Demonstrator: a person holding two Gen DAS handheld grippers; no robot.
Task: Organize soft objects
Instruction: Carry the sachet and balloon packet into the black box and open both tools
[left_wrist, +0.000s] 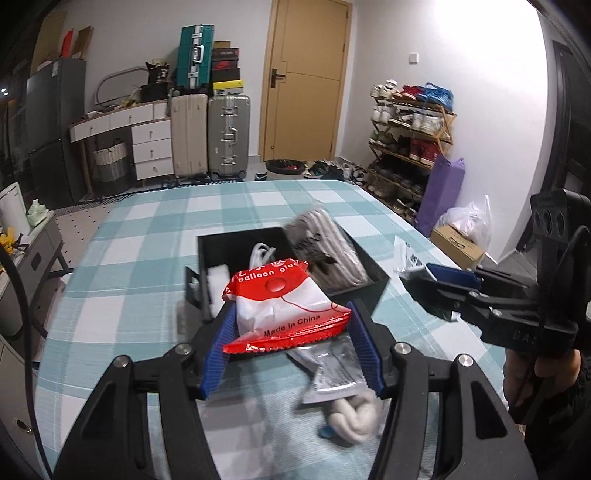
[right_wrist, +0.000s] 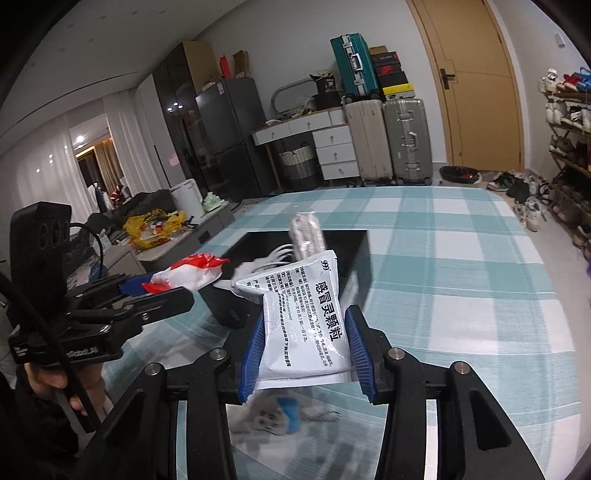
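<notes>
My left gripper (left_wrist: 291, 325) is shut on a red and white balloon glue packet (left_wrist: 284, 302) and holds it over the near edge of the black box (left_wrist: 365, 291). The box holds a striped grey cloth (left_wrist: 325, 243) and white cables (left_wrist: 260, 253). My right gripper (right_wrist: 306, 332) is shut on a white medicine sachet (right_wrist: 303, 317) with black print, near the box (right_wrist: 354, 251). A silver sachet (left_wrist: 334, 369) and a white sock (left_wrist: 354, 417) lie on the table under my left gripper. The left gripper also shows in the right wrist view (right_wrist: 155, 291), the right gripper in the left wrist view (left_wrist: 424, 280).
The table (left_wrist: 129, 266) has a teal and white checked cloth. A white and blue soft item (right_wrist: 280, 413) lies under my right gripper. Suitcases (left_wrist: 210, 136), drawers, a shoe rack (left_wrist: 410, 144) and a door stand beyond the table.
</notes>
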